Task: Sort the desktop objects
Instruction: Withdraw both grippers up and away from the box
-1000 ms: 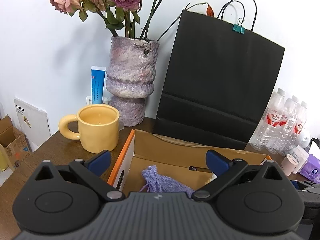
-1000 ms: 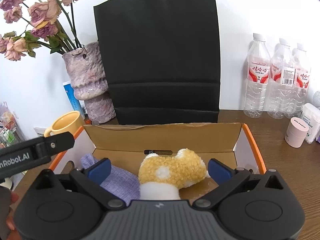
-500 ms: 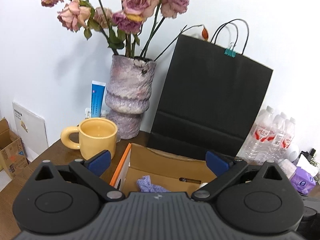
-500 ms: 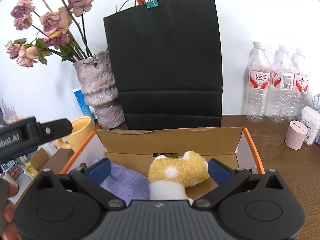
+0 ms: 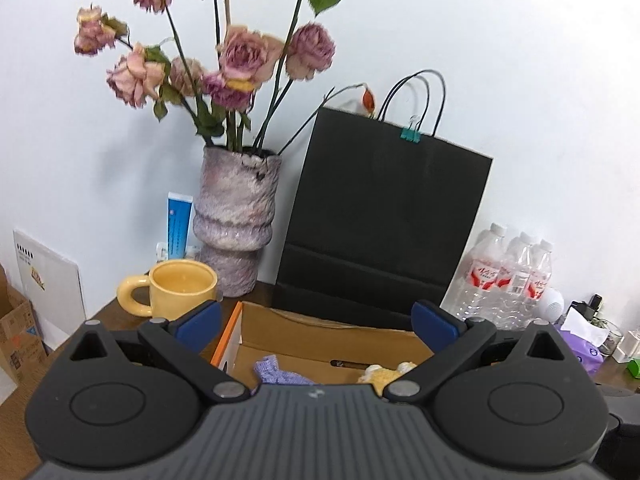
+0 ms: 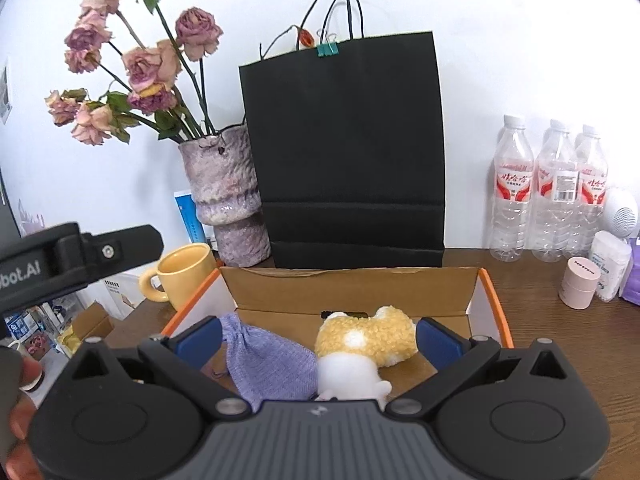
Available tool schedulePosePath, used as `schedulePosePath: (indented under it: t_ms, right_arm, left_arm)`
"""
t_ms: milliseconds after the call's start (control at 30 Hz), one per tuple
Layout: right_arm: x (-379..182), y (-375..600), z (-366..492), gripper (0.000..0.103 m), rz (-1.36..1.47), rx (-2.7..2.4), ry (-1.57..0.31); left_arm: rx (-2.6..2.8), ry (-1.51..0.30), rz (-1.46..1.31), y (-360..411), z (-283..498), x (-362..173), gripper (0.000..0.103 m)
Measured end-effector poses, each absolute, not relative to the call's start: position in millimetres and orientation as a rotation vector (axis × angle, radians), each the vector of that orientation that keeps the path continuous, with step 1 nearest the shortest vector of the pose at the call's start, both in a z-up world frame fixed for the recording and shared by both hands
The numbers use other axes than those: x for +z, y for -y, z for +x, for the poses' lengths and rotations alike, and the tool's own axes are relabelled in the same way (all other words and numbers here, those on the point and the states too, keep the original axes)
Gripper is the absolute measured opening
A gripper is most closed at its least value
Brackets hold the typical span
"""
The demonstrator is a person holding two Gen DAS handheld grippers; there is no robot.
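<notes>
An open cardboard box (image 6: 352,290) with orange edges sits on the wooden desk; it also shows in the left wrist view (image 5: 320,330). Inside lie a purple cloth pouch (image 6: 268,364) and a yellow and white plush toy (image 6: 364,344); both show partly in the left wrist view, the pouch (image 5: 276,372) and the toy (image 5: 384,374). My right gripper (image 6: 318,338) is open and empty above the box's near side. My left gripper (image 5: 318,324) is open and empty, held back from the box.
A yellow mug (image 5: 176,288), a purple vase of dried roses (image 5: 236,220) and a black paper bag (image 5: 384,232) stand behind the box. Water bottles (image 6: 548,192), a pink jar (image 6: 578,282) and tissue packs stand at the right. The left gripper's body (image 6: 76,256) shows at the right view's left.
Both grippers have drawn back and up from the box, so more of the flowers and bag shows. Both stay open and empty. The pouch and toy have not moved.
</notes>
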State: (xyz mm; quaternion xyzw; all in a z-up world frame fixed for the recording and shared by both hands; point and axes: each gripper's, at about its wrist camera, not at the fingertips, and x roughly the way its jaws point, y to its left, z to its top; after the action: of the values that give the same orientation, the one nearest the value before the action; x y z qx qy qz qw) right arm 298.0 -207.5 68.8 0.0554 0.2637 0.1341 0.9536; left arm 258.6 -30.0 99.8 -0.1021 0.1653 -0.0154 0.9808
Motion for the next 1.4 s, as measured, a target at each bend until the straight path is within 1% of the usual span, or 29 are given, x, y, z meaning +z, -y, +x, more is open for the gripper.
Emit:
schedulePosePath:
  t_ms: [300,900,1133,1400]
  right_arm:
    - [75.6,213.2,270.2,0.103,0.097,0.267,-0.527]
    - [85.4,230.1,216.9,0.103,0.06,0.248,-0.534]
    - [87.1,223.7,193.8,0.103,0.035,0.287,-0.535]
    - [90.2,215.0,165.7,0.103,0.004,0.343,-0.523]
  left_arm:
    - [-0.075,-0.3,-0.166,37.2,228.1,109.3,0.103]
    - [-0.04,-0.36,-0.148,37.0,174.6,105.2,0.103]
    - [0.007,-0.399,-0.14,30.8,152.3,97.9,0.103]
    - [0.037,-0.4,-0.105,24.8,125.0,105.0,0.103]
